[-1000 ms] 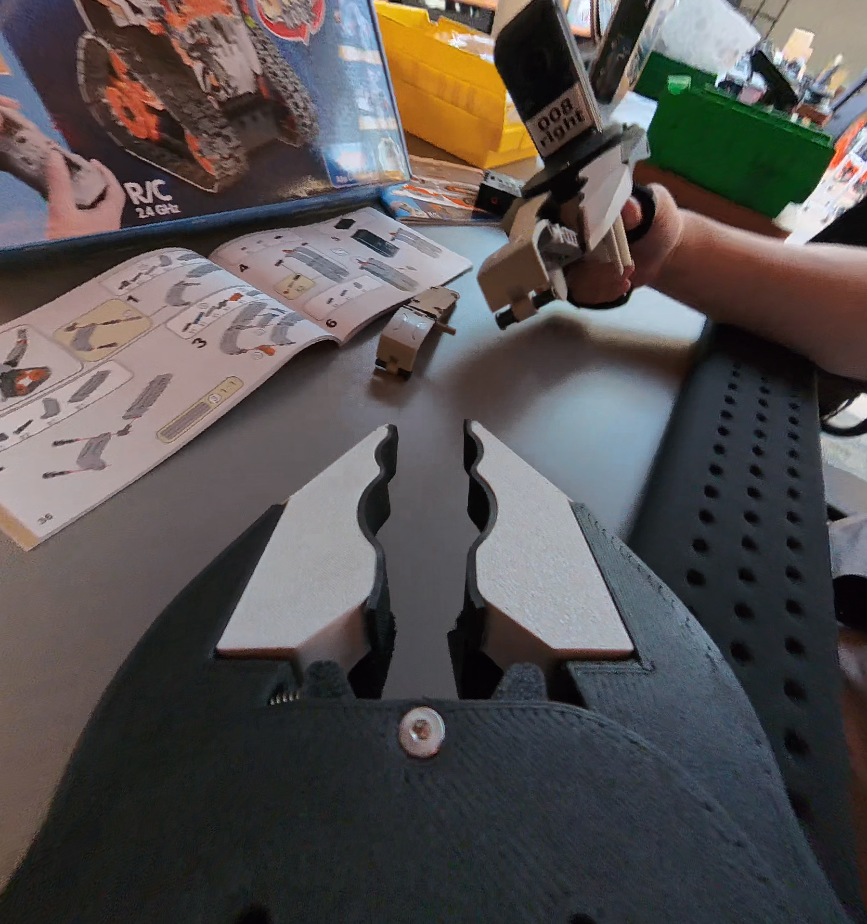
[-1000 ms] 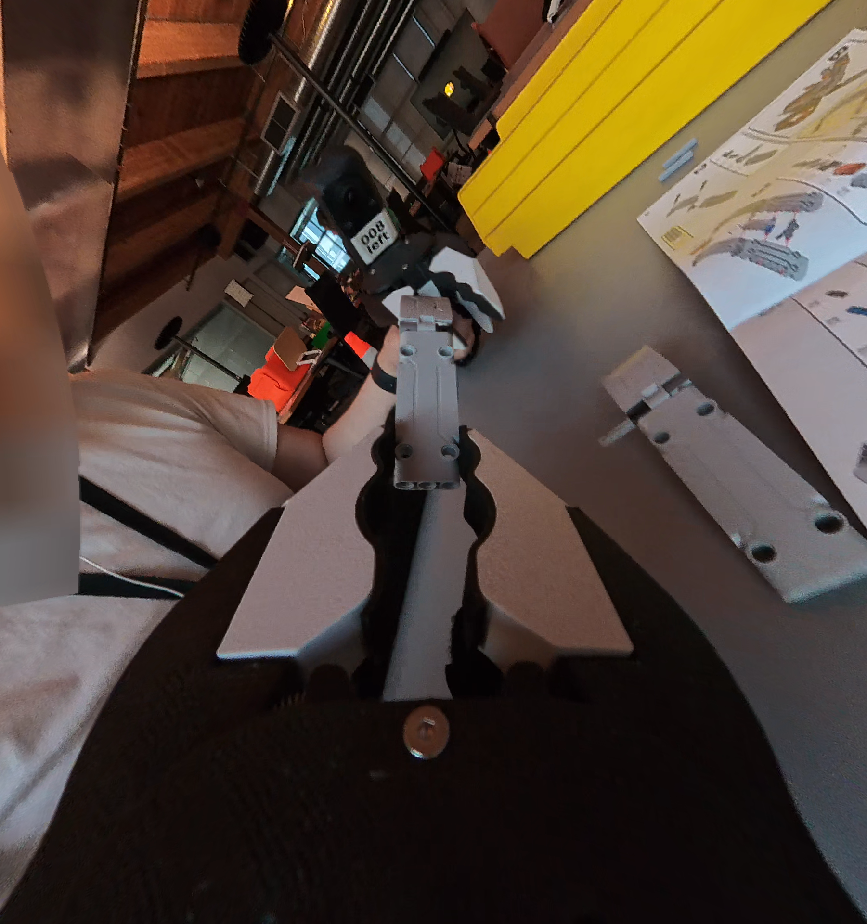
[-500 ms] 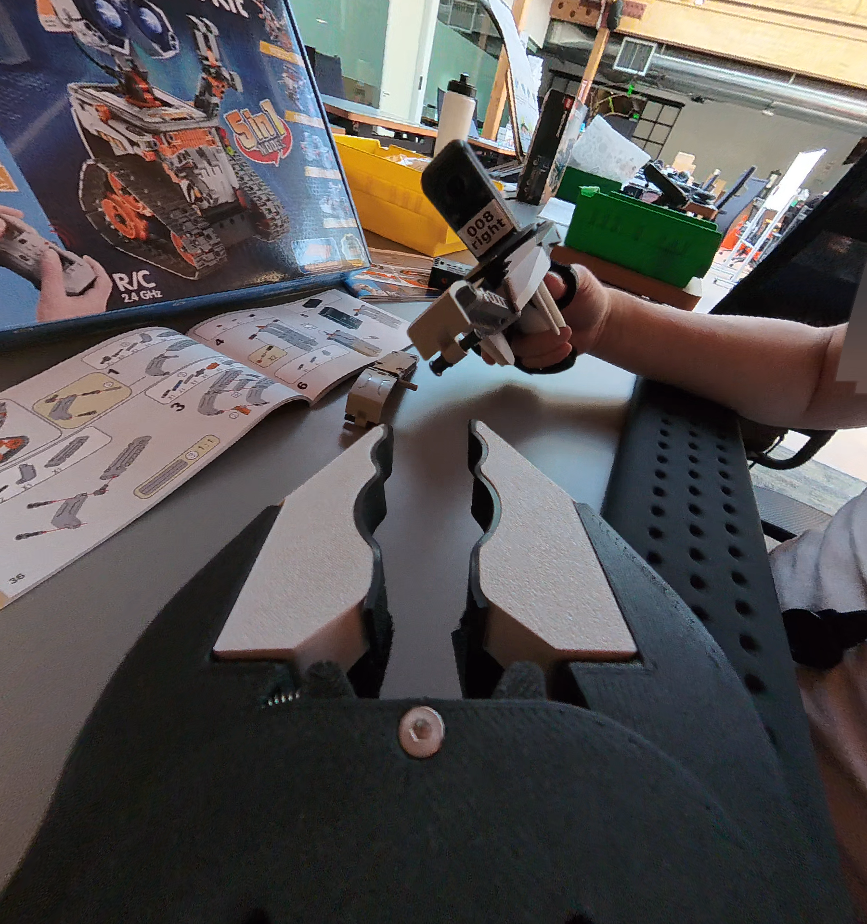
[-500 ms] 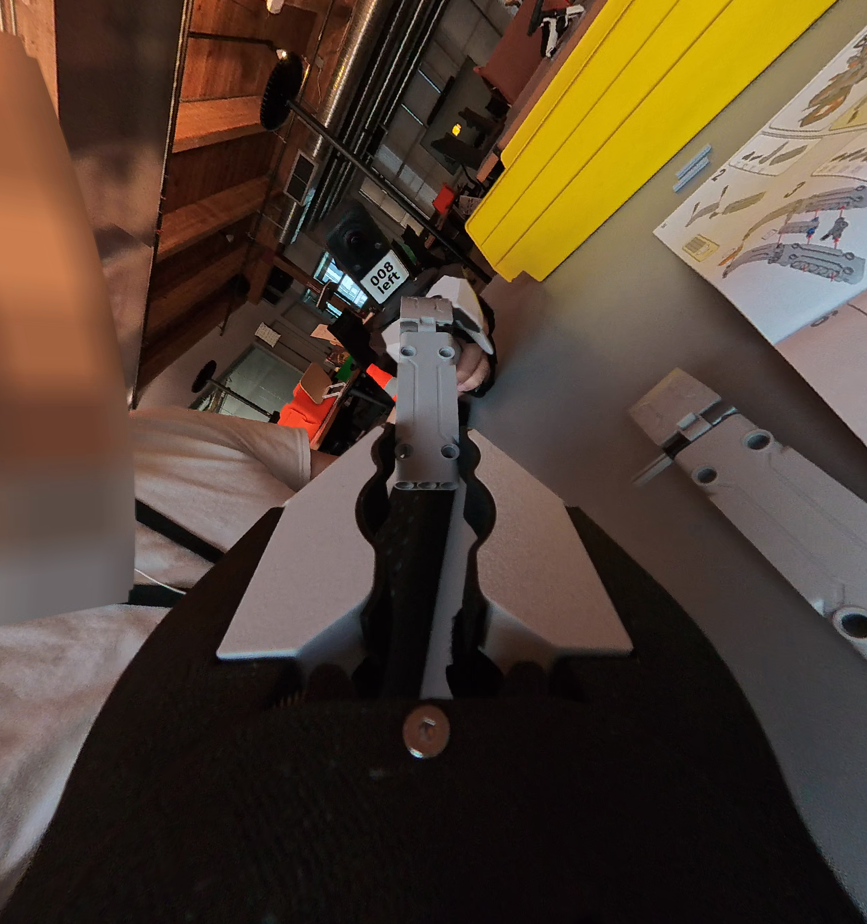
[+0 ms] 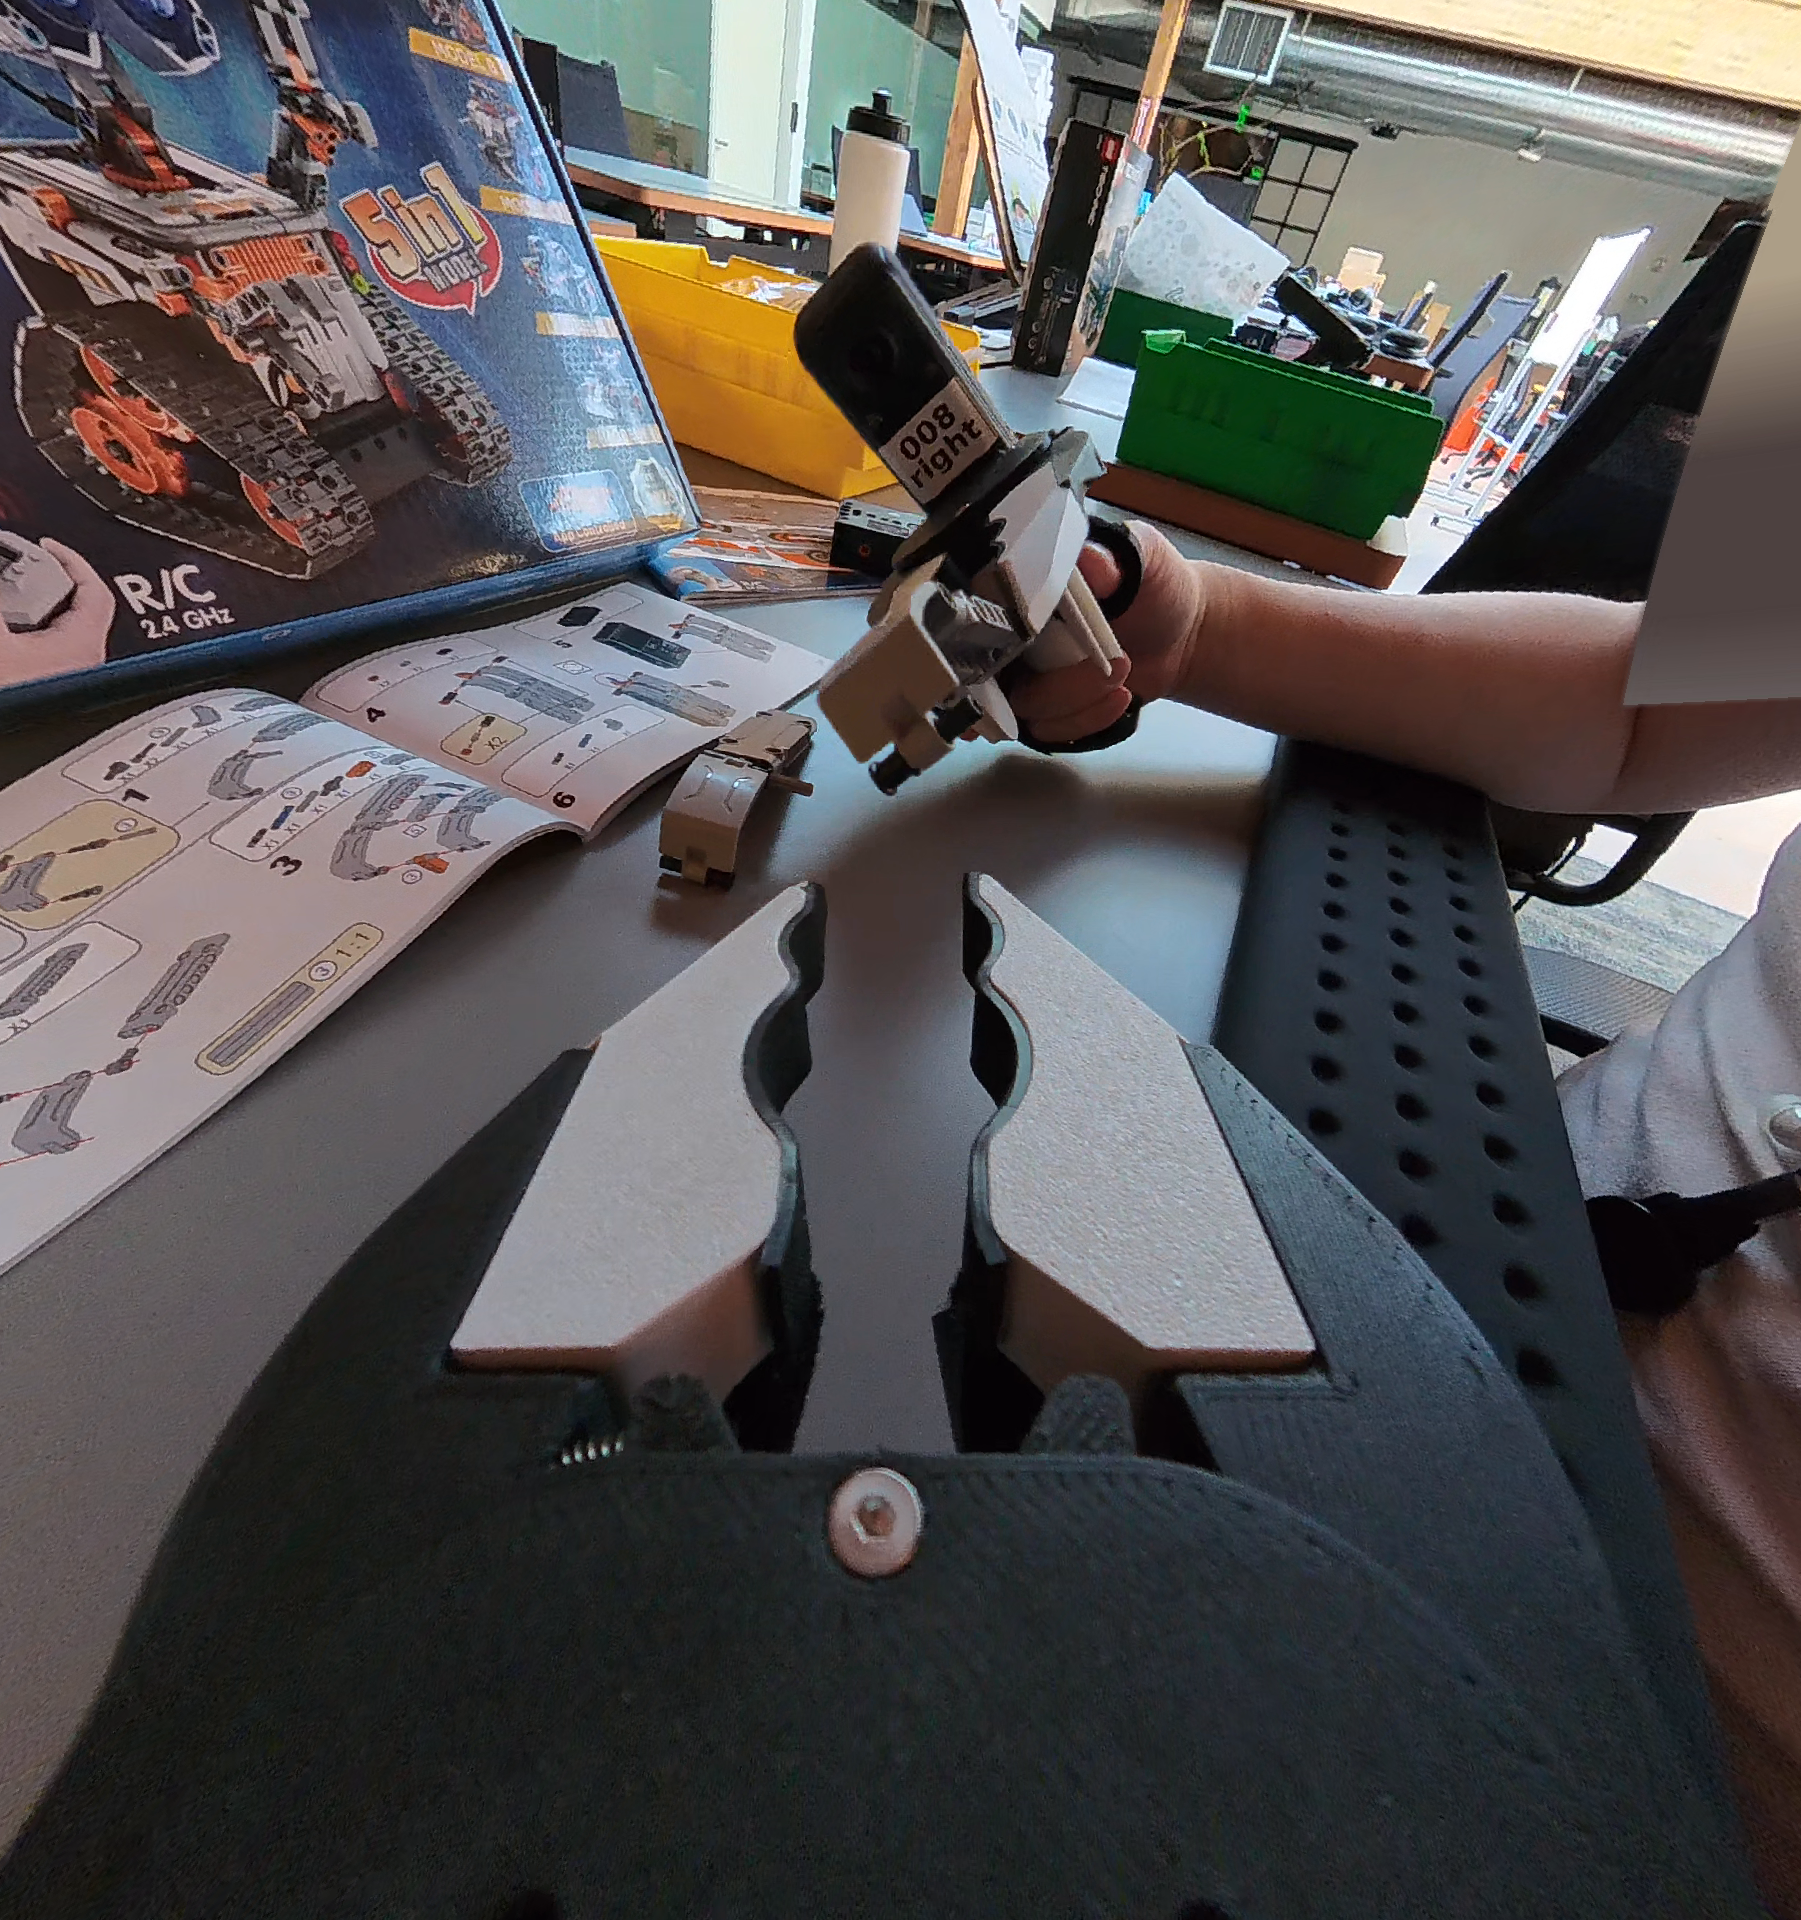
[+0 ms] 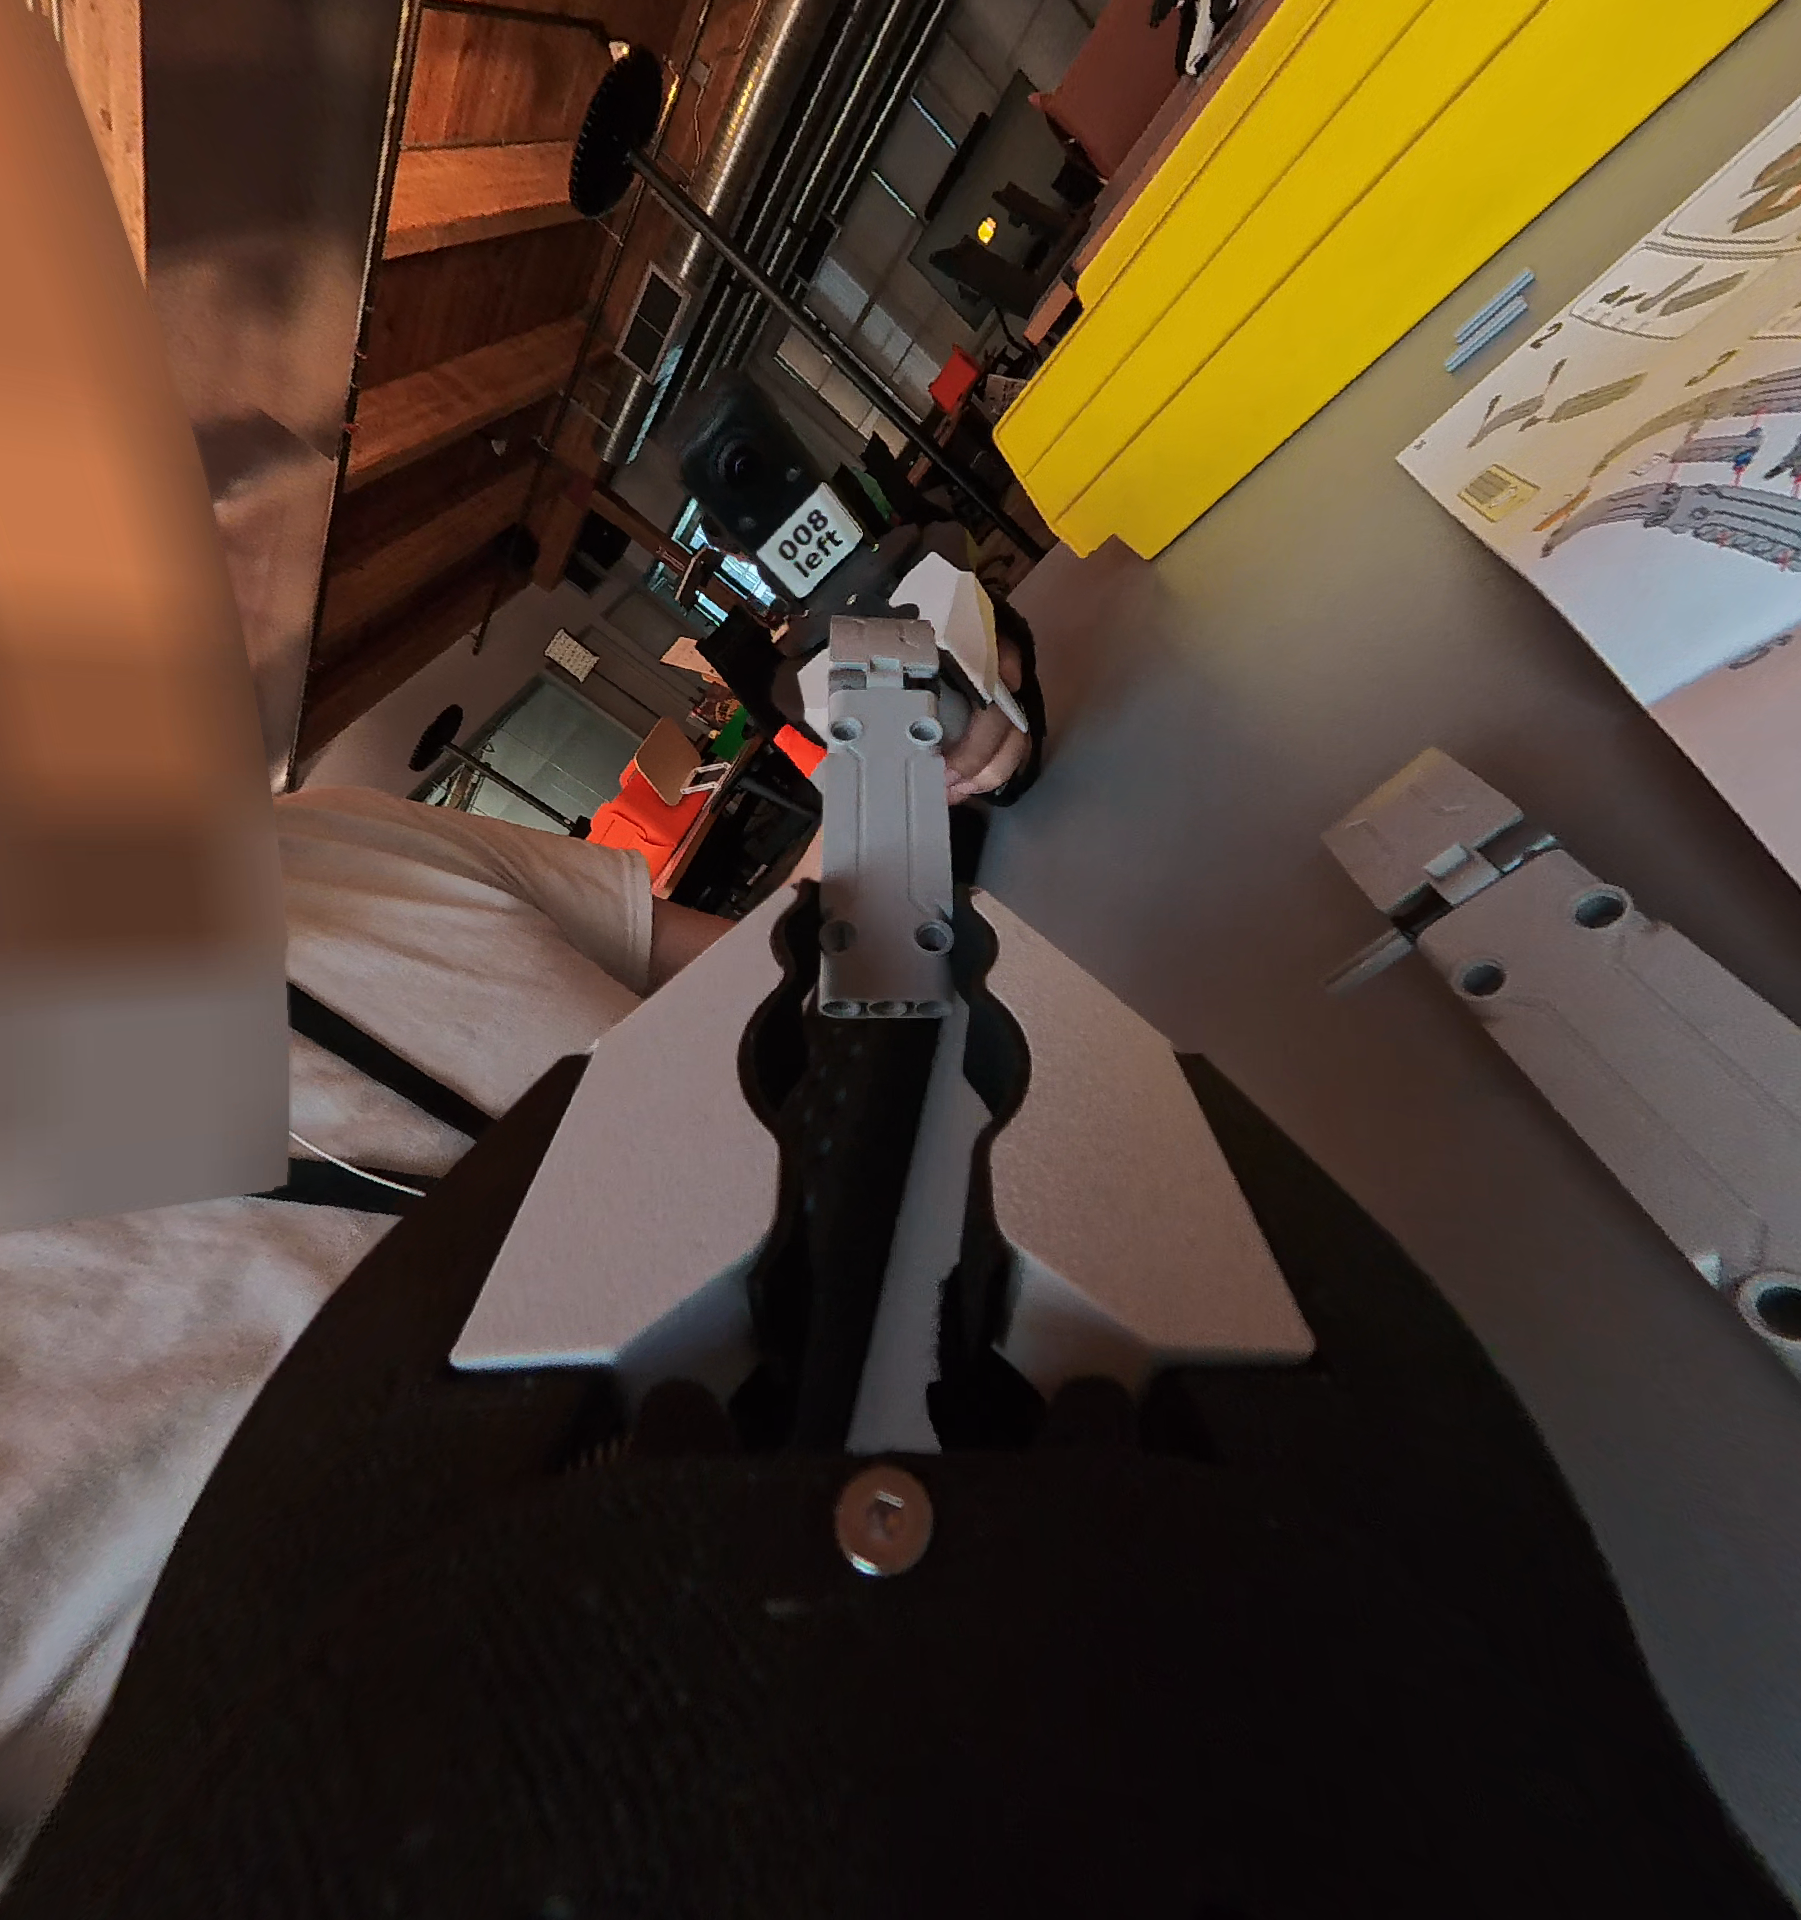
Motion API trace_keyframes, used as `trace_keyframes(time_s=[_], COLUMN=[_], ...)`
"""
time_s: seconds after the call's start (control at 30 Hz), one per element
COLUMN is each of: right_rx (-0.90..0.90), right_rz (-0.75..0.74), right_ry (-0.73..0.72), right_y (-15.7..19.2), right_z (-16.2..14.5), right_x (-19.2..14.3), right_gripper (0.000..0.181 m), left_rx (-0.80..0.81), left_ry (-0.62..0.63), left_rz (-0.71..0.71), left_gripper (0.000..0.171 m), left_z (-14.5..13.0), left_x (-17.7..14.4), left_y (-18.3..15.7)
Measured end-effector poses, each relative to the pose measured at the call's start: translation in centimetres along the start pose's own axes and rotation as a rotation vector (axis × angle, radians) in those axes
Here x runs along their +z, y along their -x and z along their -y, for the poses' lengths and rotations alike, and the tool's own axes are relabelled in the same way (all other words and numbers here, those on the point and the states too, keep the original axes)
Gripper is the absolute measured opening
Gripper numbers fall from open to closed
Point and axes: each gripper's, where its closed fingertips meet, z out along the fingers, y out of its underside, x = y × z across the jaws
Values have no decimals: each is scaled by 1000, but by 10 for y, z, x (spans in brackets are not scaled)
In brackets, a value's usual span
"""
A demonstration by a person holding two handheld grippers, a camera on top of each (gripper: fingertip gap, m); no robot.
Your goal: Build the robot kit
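My right gripper is shut on a long grey building-block panel that sticks out past its fingertips. It is held above the dark table, turned on its side. In the left wrist view the right gripper shows with the same grey panel in it. A second grey block assembly lies on the table just below it, next to the open instruction booklet; it also shows in the right wrist view. My left gripper is open and empty, low over the table.
A large blue toy box stands behind the booklet. A yellow bin and a green bin sit farther back. A black perforated chair arm runs along the table's right edge. A person in a white shirt sits close by. The grippers' ends are close to 10 centimeters from one another.
The left wrist view has tilted up and drawn back a little. The right gripper has kept its hold on the grey panel and lowered slightly toward the assembly on the table.
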Motion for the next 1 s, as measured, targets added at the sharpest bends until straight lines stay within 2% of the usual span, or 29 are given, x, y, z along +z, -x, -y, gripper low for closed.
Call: trace_keyframes(time_s=[0.07, 0.13, 0.27, 0.33, 0.47, 0.57, 0.63, 0.73, 1.0], right_rx=[-53, -212, -889, -1097, -1225, -1327, -1370, -1385, -1423], right_rz=[-1, -41, -279, -362, -398, -397, -390, -362, -365], right_ry=[8, 10, 13, 10, 49, 72, 83, 86, 124], right_y=[3, 7, 10, 12, 11, 17, 21, 26, 17], right_z=[-1, 0, 9, 11, 1, -4, -8, -13, -19], right_x=[1, 1, -2, -4, 0, 11, 18, 25, 28], right_gripper=[24, 24, 25, 24, 24, 24, 25, 25, 25], left_rx=[-2, -2, 5, 3, -29, -116, -174, -176, -173], left_ry=[-4, -11, -35, -48, -87, -134, -143, -128, -70], left_rz=[-1, 1, 12, 11, -31, -104, -172, -235, -271], left_gripper=[23, 23, 22, 23, 30, 49, 48, 41, 32], left_z=[1, 1, 5, 7, 12, 18, 19, 18, 10], left_x=[0, -1, -4, -5, -7, -8, -8, -7, -1], left_y=[0, 0, 1, 1, -3, -9, -15, -24, -30])
